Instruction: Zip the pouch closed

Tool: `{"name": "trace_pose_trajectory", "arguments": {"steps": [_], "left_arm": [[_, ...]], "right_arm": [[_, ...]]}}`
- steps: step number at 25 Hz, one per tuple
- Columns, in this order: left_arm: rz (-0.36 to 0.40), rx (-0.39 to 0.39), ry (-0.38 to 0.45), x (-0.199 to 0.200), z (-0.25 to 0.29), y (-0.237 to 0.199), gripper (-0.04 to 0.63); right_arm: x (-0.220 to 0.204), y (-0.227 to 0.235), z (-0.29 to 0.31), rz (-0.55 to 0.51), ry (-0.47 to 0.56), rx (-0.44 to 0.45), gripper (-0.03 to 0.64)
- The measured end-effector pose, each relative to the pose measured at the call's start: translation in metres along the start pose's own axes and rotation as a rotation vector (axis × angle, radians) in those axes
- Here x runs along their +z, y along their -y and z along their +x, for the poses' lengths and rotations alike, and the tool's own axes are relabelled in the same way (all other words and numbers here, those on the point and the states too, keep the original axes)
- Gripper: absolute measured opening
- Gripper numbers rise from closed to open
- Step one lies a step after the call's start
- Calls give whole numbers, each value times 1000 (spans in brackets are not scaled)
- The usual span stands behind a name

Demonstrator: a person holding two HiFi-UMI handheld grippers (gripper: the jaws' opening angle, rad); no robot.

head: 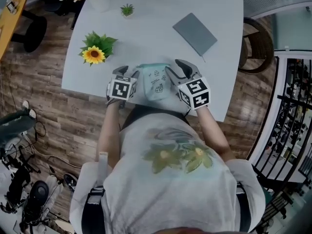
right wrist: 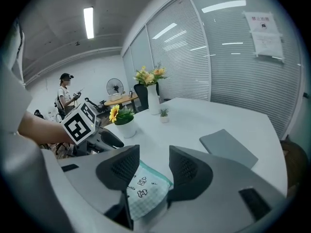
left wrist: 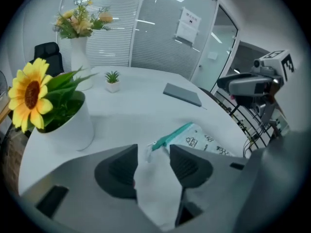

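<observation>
A: Pouch, position?

B: The pouch [head: 155, 84] is seen lying flat on the white table [head: 146, 28], at the near edge, between the two grippers. A teal zip [left wrist: 172, 136] is noted along its far side. Whether the zip is done up cannot be told.

A: Left gripper?

B: The left gripper [left wrist: 153, 150] is held at the pouch's left end, tilted down towards the table. Its jaws are seen apart, with nothing clamped. The left end of the zip is seen just beyond the jaw tips; contact cannot be made out.

A: Right gripper?

B: The right gripper [right wrist: 154, 152] is held over the pouch's right end. Its jaws are parted too. The checked cloth is seen below the gap, but it is not pinched by the pads.

A: Anything else recorded on the table?

B: A potted sunflower [head: 95, 52] is noted to the left, well apart from the pouch. A small green plant [head: 127, 9] is set at the far side, a grey notebook [head: 195, 33] at the far right, a vase of flowers [left wrist: 80, 62] at the far left corner. A chair [head: 256, 45] is seen beside the table's right edge.
</observation>
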State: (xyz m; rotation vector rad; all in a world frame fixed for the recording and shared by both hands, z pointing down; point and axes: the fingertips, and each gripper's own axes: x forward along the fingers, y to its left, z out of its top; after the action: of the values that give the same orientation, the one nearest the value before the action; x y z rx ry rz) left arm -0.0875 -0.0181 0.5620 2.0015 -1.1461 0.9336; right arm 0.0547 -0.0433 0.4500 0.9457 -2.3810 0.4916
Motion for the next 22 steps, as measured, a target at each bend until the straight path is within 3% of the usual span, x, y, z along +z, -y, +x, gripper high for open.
{"name": "trace_pose_trajectory", "arguments": {"steps": [3, 10, 16, 22], "left_arm": [[38, -21, -44, -3, 14, -4, 193], [72, -60, -113, -13, 33, -2, 72], [91, -62, -148, -21, 46, -1, 38], [156, -53, -149, -15, 45, 0, 23]], "right_arm": [[-1, 6, 11, 7, -18, -2, 183], [-3, 5, 36, -1, -53, 26, 183], [-9, 8, 53, -2, -83, 45, 183], [-15, 11, 64, -3, -103, 58, 183]]}}
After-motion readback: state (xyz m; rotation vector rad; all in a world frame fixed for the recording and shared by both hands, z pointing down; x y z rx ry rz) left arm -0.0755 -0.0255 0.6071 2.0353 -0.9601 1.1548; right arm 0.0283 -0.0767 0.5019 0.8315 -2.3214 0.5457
